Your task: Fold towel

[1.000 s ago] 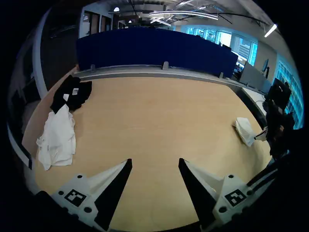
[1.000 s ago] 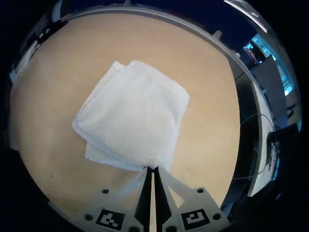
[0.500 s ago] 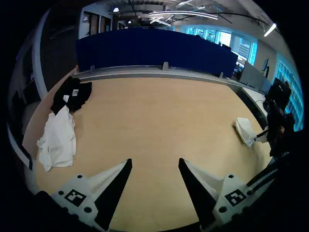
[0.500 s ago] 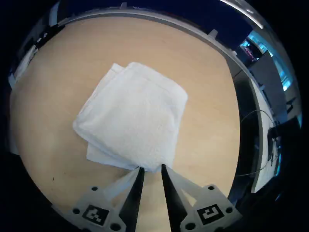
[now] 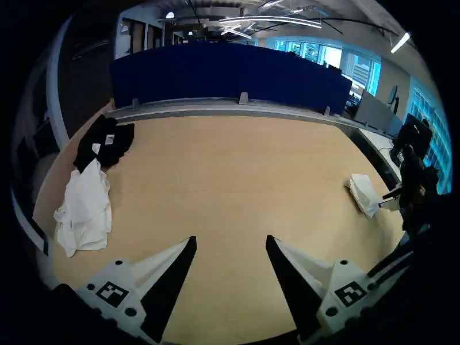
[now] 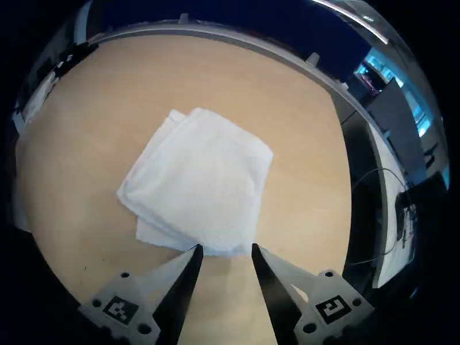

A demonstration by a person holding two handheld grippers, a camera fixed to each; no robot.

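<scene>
1. Lying flat on the table (image 6: 103, 86), the towel (image 6: 198, 184) is sitting just ahead of the right gripper (image 6: 225, 247). The towel's nearest corner is reaching into the gap between the two fingertips. I cannot tell whether the tips are brushing the cloth.
2. The right gripper's fingers are standing apart, released, and are pinching nothing.
3. The left gripper (image 5: 230, 238) is hovering over bare table with its fingers spread wide and nothing between them. In the left gripper view the towel is showing as a small white bundle by the table's right edge, well apart from these fingers.
4. The towel is white and is resting as a rough square of several stacked layers. The layers are not lining up. A lower one is peeking out along the left side and along the near edge, and the far corner is showing a doubled fold.
5. The cloth is showing a soft, nubbly terry surface. The table is showing a smooth, pale wood-look top with a curved far edge. Each finger is tapering to a point, black on its inner face and white outside, with a square black-and-white marker at its base.
6. A crumpled white garment (image 5: 86, 210) is lying near the table's left edge, with a black garment (image 5: 106, 141) just beyond it. A dark blue partition (image 5: 230, 72) is running along the table's far edge.
</scene>
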